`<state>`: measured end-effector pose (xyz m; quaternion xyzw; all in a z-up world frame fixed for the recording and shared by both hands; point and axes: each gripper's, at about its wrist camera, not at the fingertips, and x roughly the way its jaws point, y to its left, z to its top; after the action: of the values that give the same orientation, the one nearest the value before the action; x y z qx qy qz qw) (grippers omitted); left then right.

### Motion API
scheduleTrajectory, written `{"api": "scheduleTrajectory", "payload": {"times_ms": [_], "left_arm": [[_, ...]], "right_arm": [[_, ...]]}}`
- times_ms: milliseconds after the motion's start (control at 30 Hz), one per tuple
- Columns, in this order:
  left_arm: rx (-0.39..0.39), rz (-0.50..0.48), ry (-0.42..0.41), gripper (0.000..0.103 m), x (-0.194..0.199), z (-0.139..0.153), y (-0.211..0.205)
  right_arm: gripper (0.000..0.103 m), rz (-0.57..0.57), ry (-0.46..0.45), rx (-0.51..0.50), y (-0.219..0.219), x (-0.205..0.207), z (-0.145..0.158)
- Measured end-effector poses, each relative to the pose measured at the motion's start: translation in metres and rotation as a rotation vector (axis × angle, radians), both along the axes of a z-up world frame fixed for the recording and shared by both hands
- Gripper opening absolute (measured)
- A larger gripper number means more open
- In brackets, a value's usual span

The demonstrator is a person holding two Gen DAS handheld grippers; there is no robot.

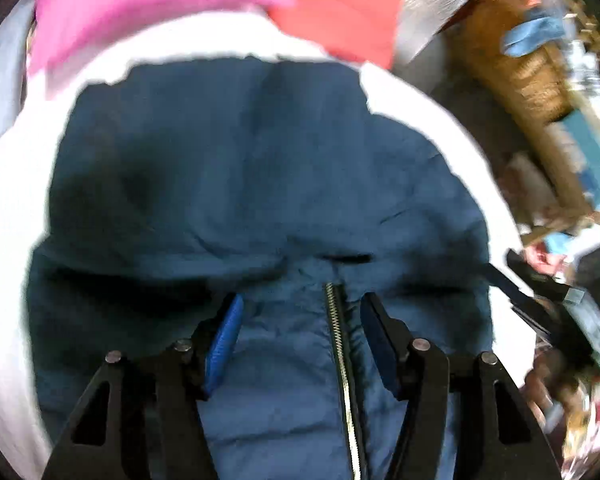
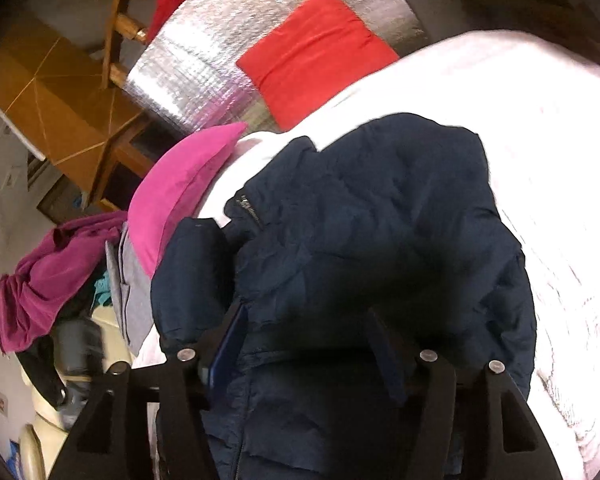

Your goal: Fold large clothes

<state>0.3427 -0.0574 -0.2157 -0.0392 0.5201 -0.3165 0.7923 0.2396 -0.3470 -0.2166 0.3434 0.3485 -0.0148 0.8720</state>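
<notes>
Now | jacket (image 1: 260,184) under left claw (image 1: 302,340) | zipper (image 1: 340,352) between fingers

a: your navy jacket (image 2: 380,220) looks like matt crinkly quilted cloth, and its zipper (image 1: 340,344) has shiny metal teeth.

b: yep, and you've got it on a soft white cloth cover (image 2: 540,140), a bit fuzzy. your left gripper (image 1: 302,312) is matt black plastic with ribbed blue pads (image 1: 224,340).

a: silver sheet (image 2: 204,60) behind is glossy embossed foil. the chair (image 2: 120,20) is varnished wood.
</notes>
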Motion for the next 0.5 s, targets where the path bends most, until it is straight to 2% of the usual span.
{"api": "scheduleTrajectory", "payload": {"times_ms": [67,100,167,200,300,433,500], "left_arm": [[-0.025,0.045,-0.071,0.068,-0.001,0.021,0.030],[-0.035,0.105,-0.104,0.073,0.001,0.029,0.052],[-0.044,0.214,-0.109,0.075,0.005,0.030,0.081],[-0.039,0.306,-0.087,0.075,0.013,0.026,0.100],[-0.009,0.463,-0.016,0.075,0.019,0.010,0.123],[-0.001,0.546,0.066,0.075,0.014,-0.007,0.137],[0.008,0.557,0.079,0.075,0.009,-0.008,0.136]], "right_arm": [[0.066,0.048,0.005,-0.040,0.012,0.007,0.007],[0.066,0.070,0.006,-0.059,0.018,0.010,0.010],[0.076,0.129,0.005,-0.128,0.041,0.020,0.018],[0.078,0.151,0.006,-0.151,0.050,0.023,0.020],[0.084,0.272,0.050,-0.238,0.090,0.044,0.019],[0.084,0.381,0.113,-0.430,0.144,0.069,0.010],[0.084,0.400,0.132,-0.580,0.171,0.082,0.005]]}}
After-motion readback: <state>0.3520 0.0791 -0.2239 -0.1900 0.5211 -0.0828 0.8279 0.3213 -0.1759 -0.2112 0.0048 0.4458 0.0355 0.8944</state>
